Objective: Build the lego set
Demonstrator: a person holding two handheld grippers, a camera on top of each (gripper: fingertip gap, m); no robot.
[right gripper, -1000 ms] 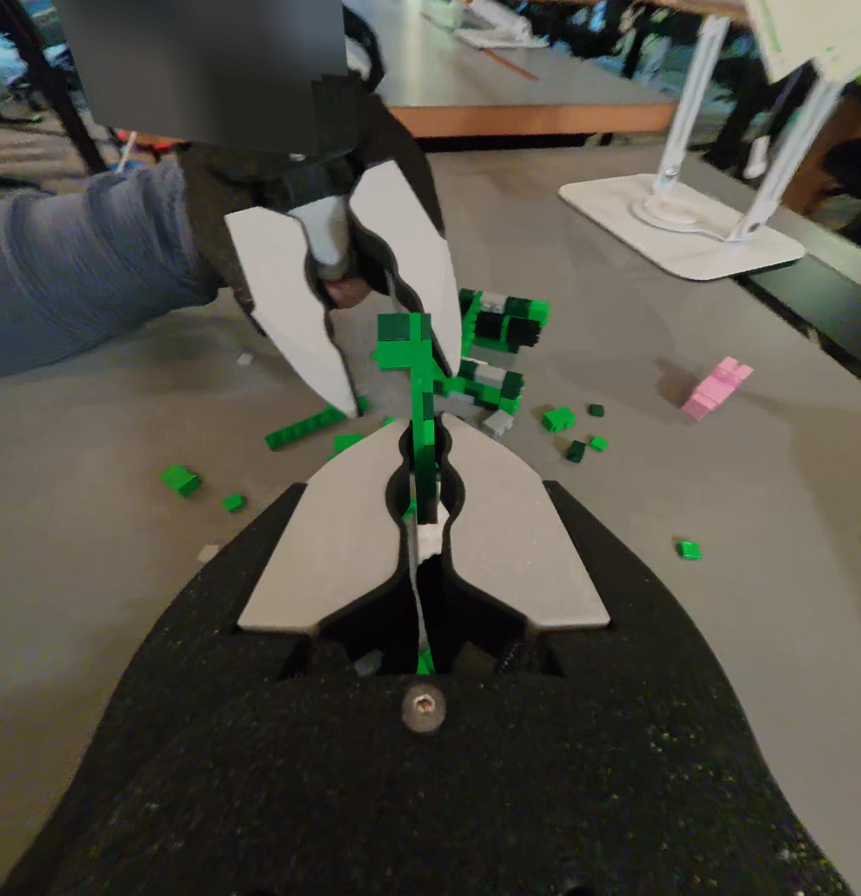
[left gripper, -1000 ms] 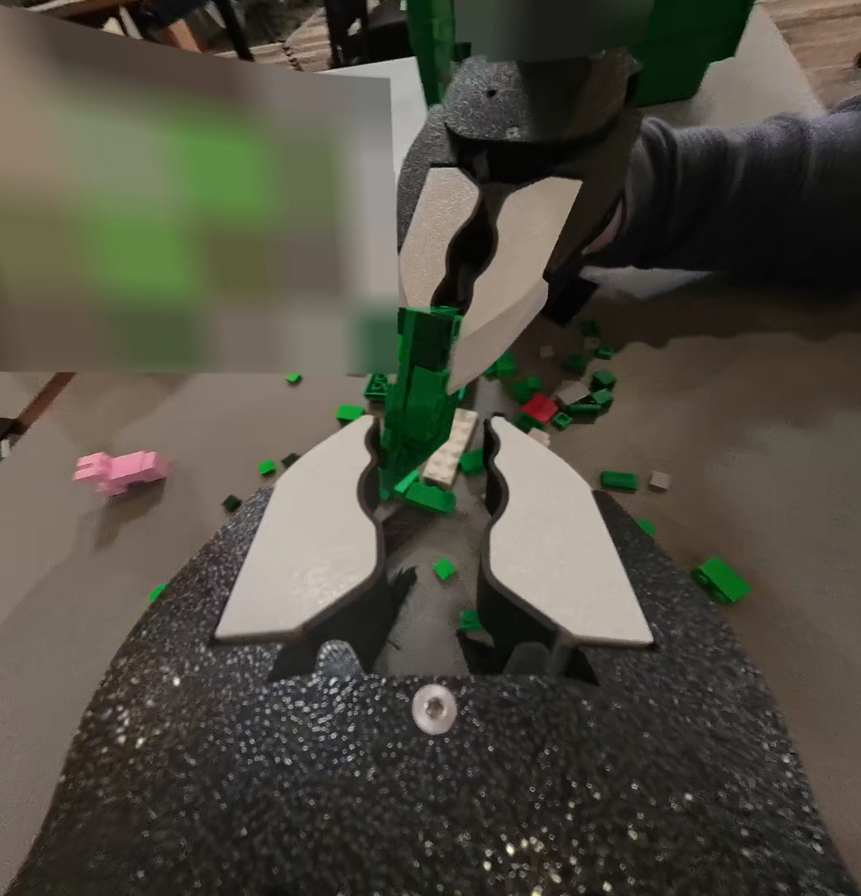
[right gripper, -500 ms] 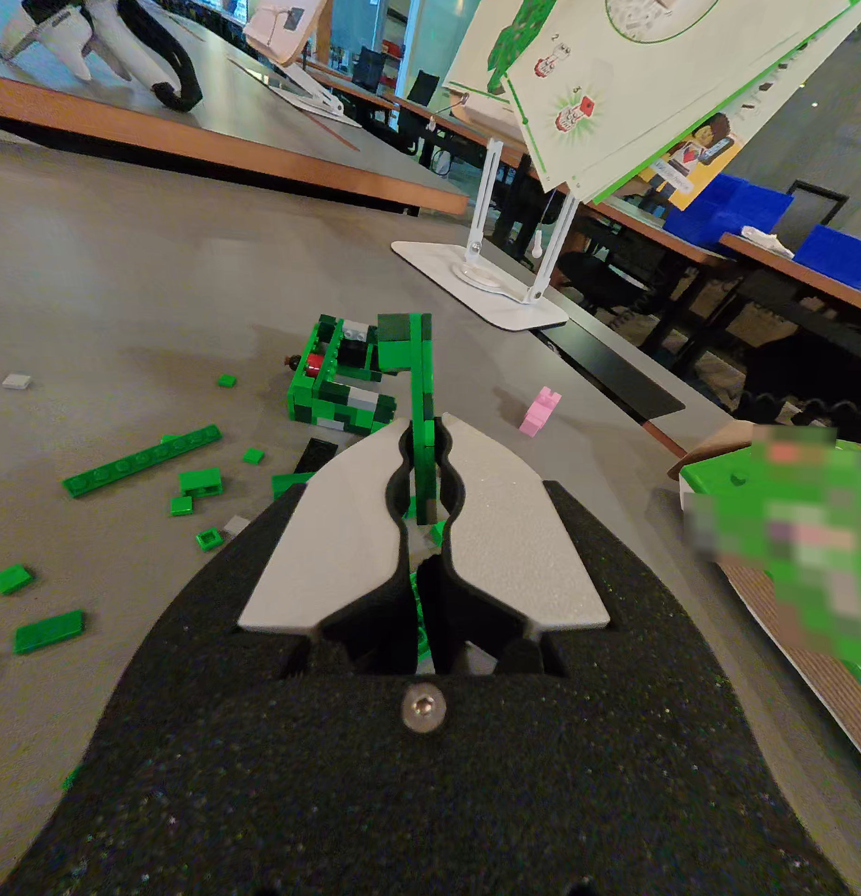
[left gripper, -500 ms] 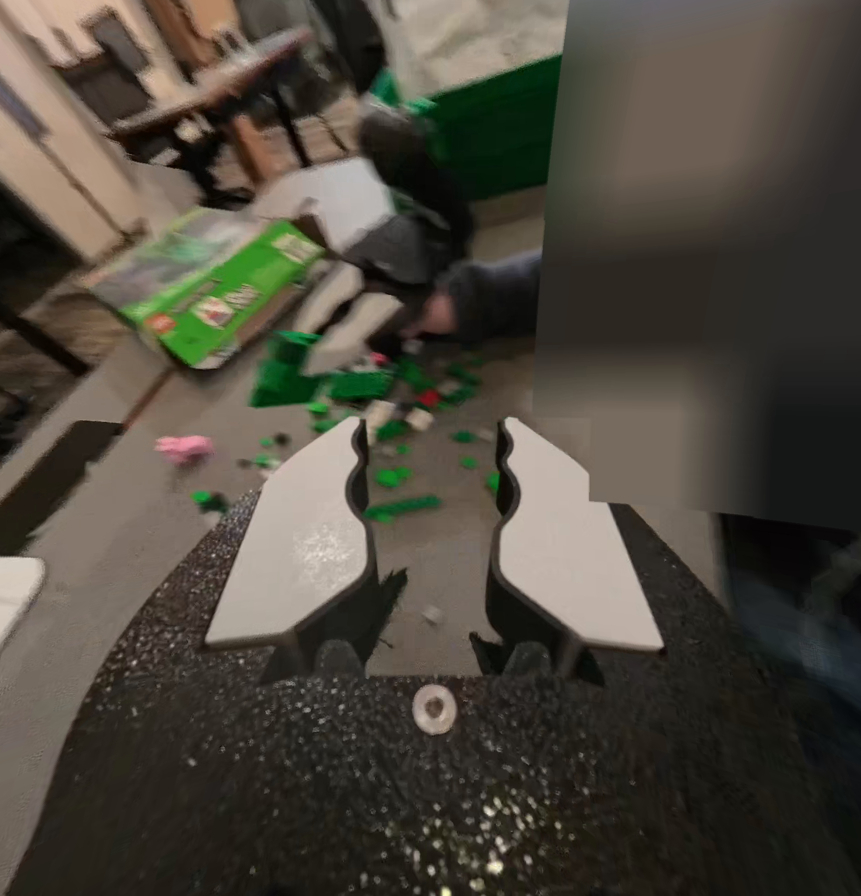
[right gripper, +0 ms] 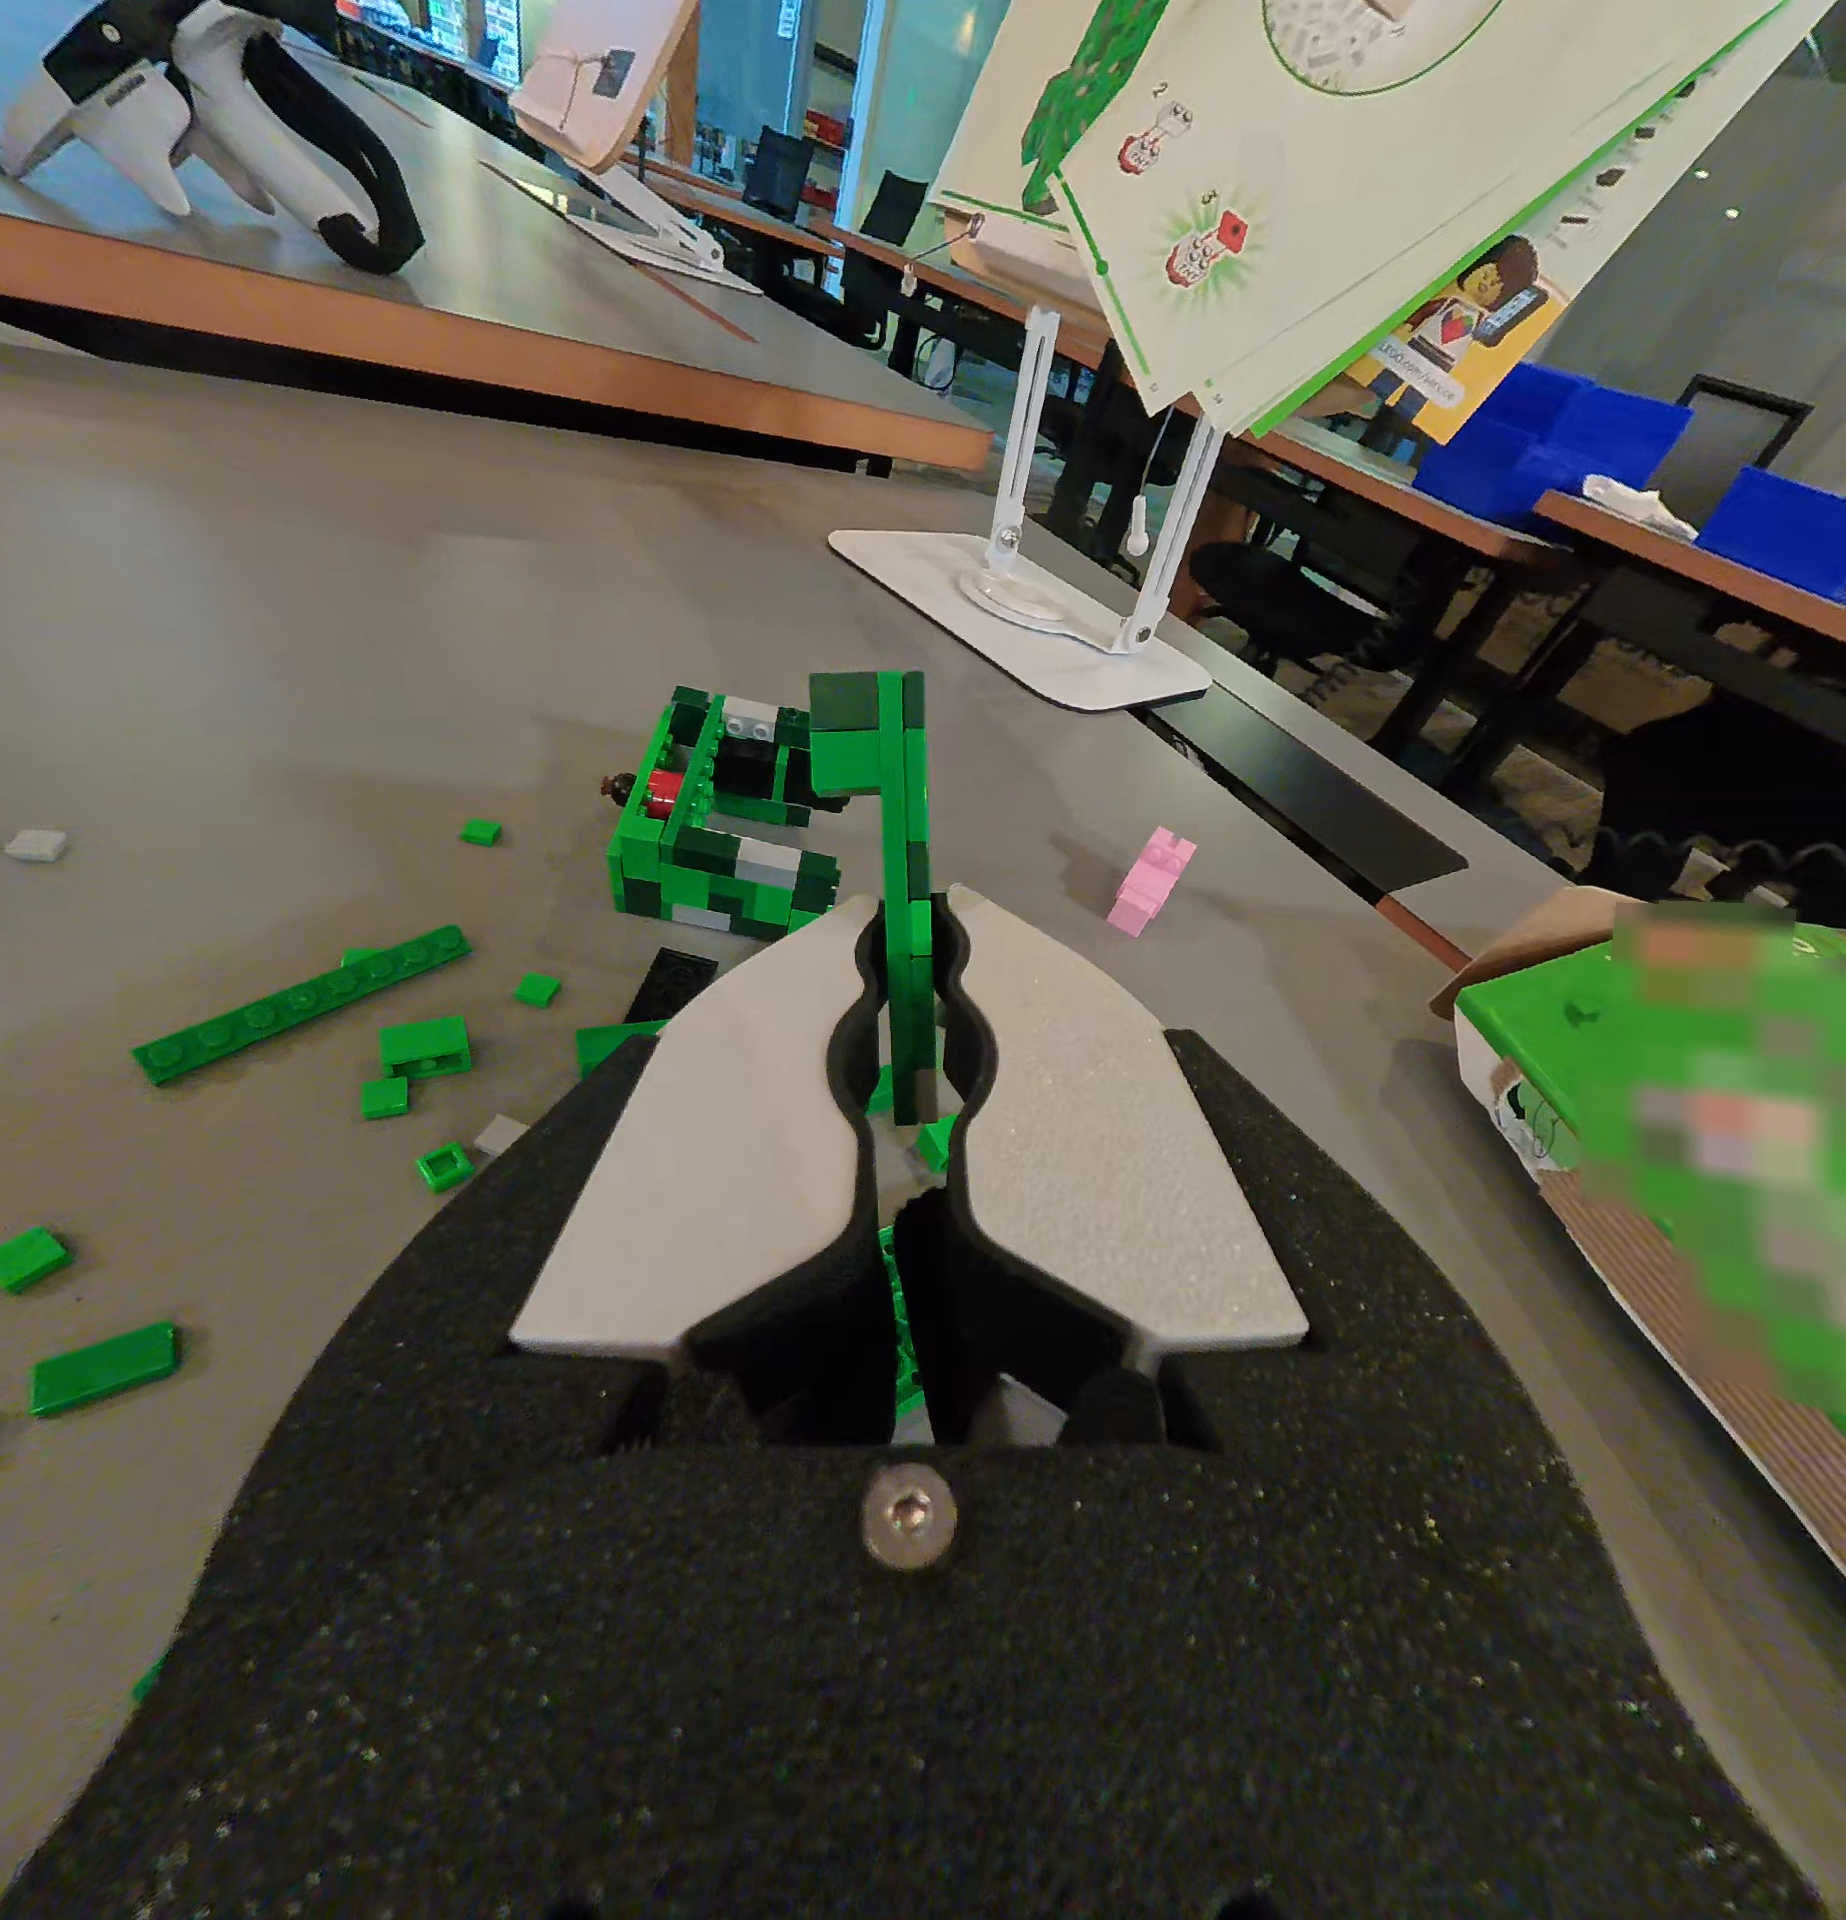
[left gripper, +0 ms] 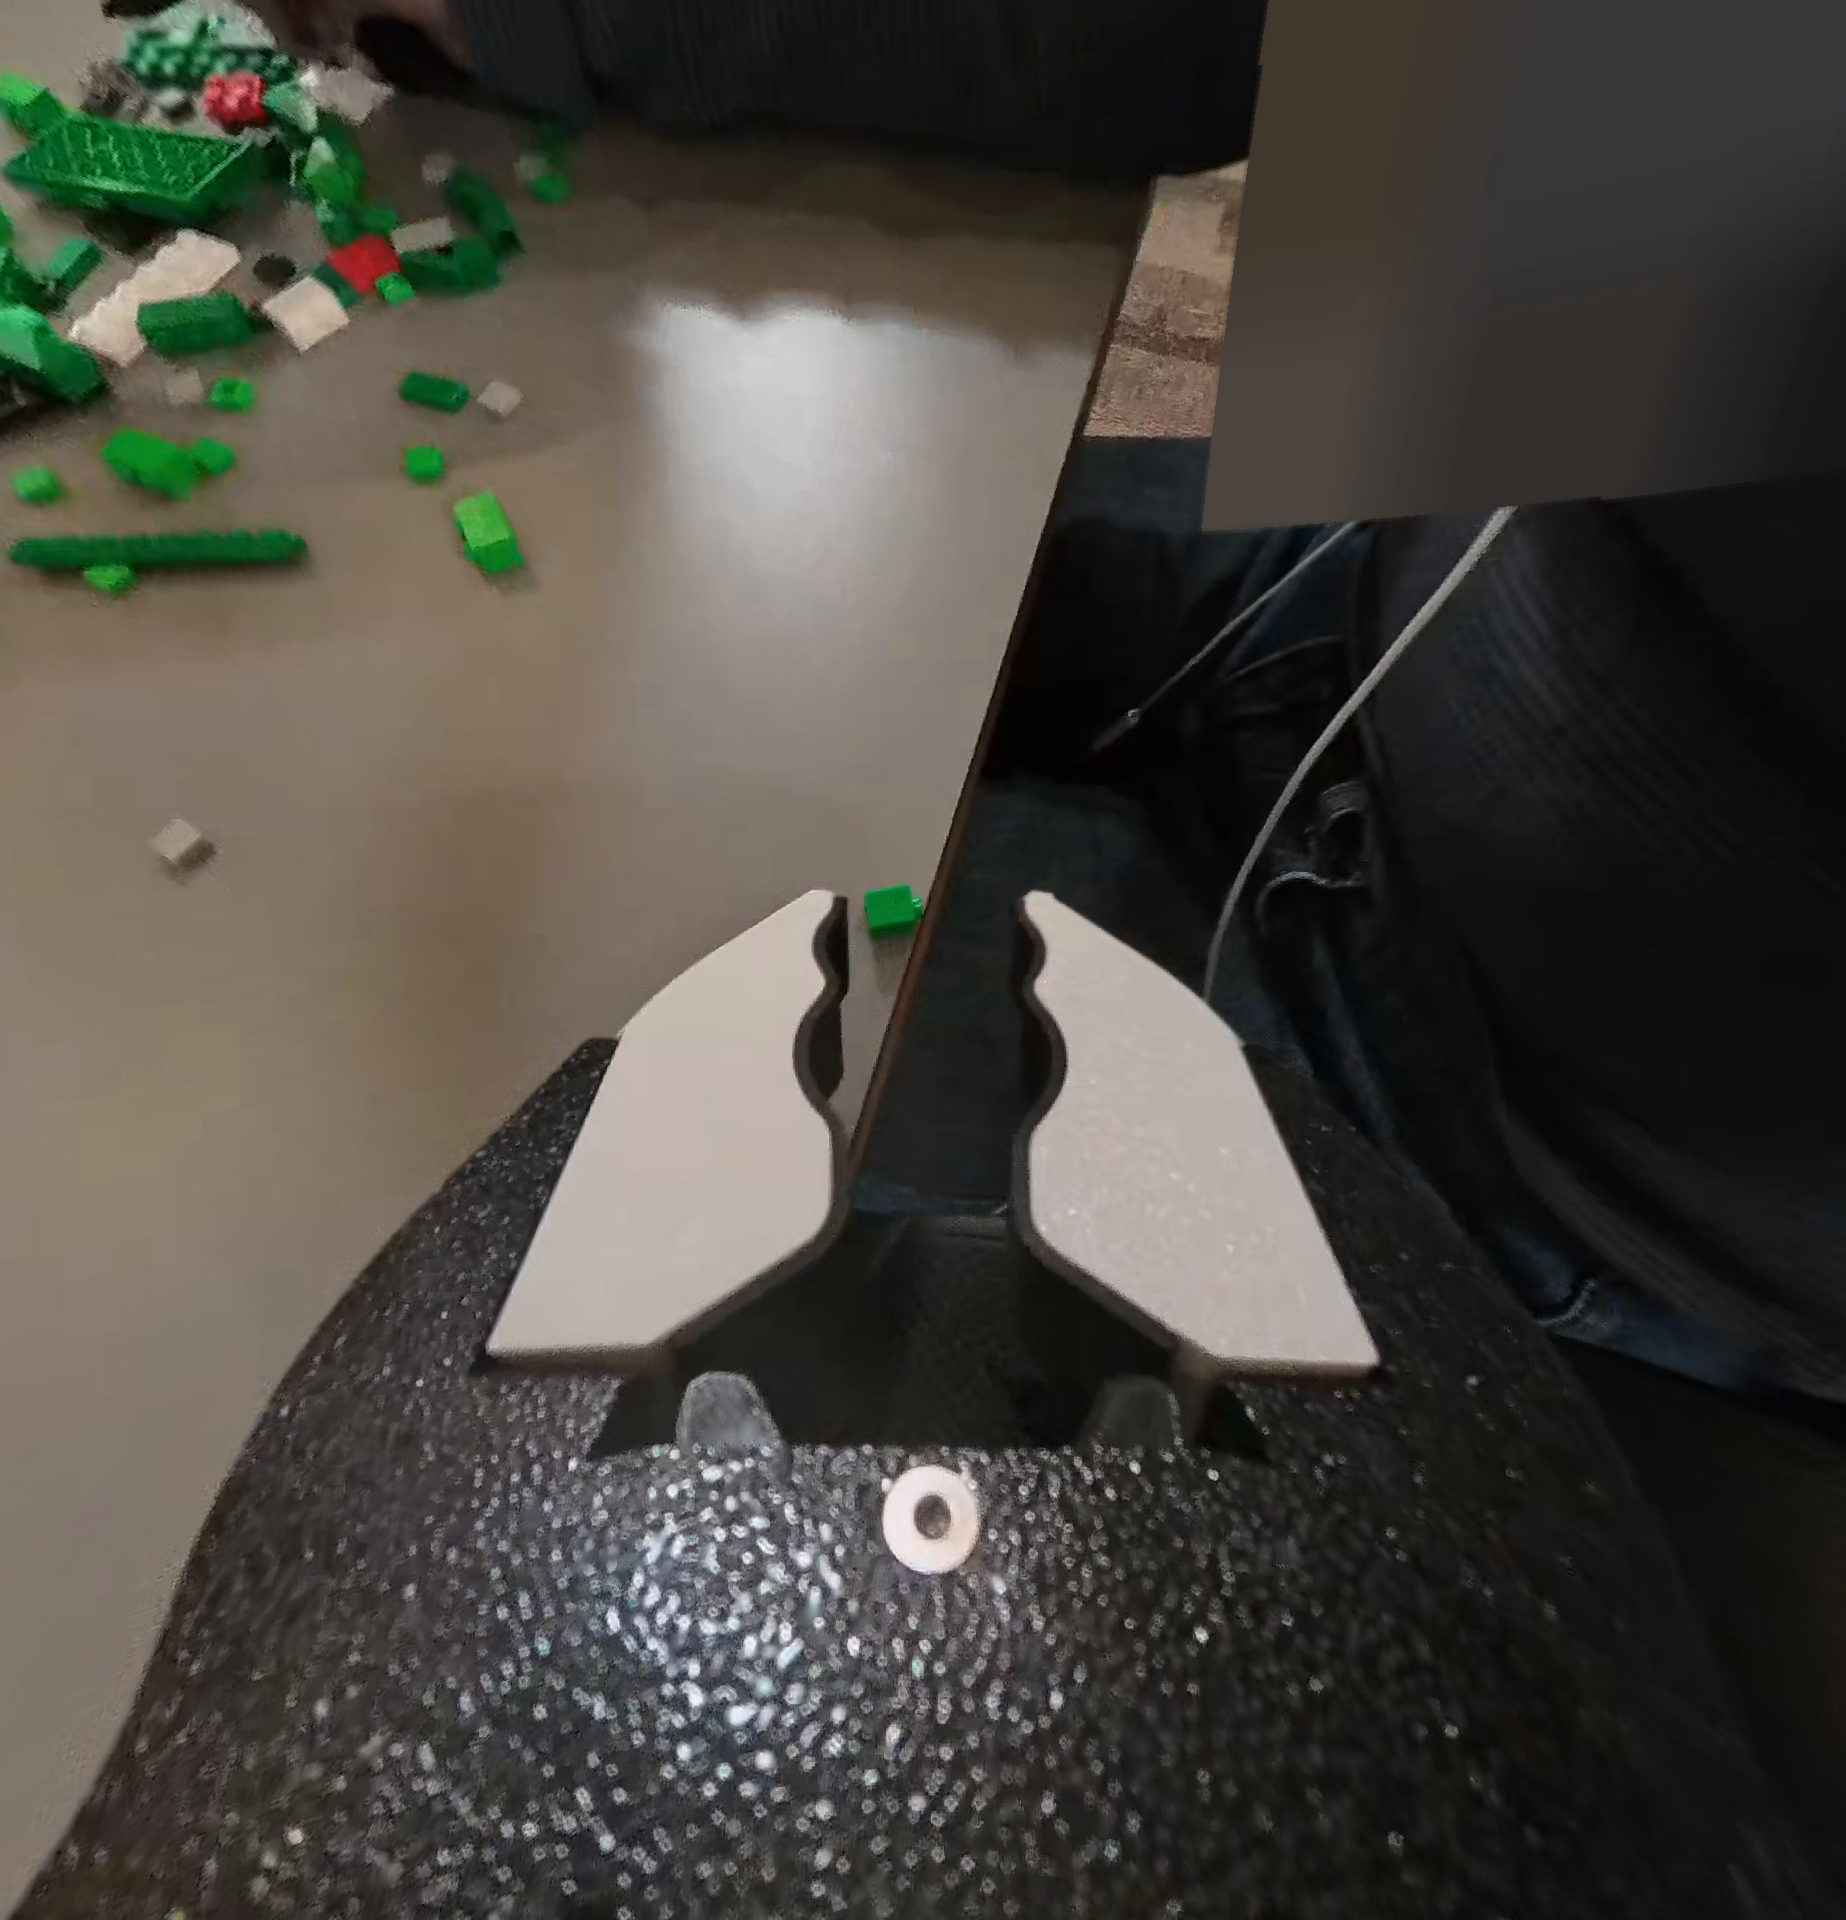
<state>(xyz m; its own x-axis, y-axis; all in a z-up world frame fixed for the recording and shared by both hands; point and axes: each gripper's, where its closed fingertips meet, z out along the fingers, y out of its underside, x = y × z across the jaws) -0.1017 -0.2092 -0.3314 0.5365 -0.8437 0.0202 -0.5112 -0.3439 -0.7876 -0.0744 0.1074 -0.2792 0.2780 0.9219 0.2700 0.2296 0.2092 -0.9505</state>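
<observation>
build half done: right gripper [right gripper: 906, 914] clamps green strip [right gripper: 903, 821]; blocky body [right gripper: 716, 821] mid-table; loose bricks [left gripper: 150, 312] remain; left gripper [left gripper: 934, 914] gapes empty at table edge [left gripper: 1002, 665].

green plate assembly [right gripper: 903, 831]: thin, upright, clamped centre | blocky green build [right gripper: 716, 831]: on table behind it | loose green pieces [right gripper: 301, 1003]: scattered left

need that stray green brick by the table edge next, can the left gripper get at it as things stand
Probably yes. The left gripper is open and empty, and the green brick lies alone on the table just beyond its fingertips, with nothing between.
</observation>
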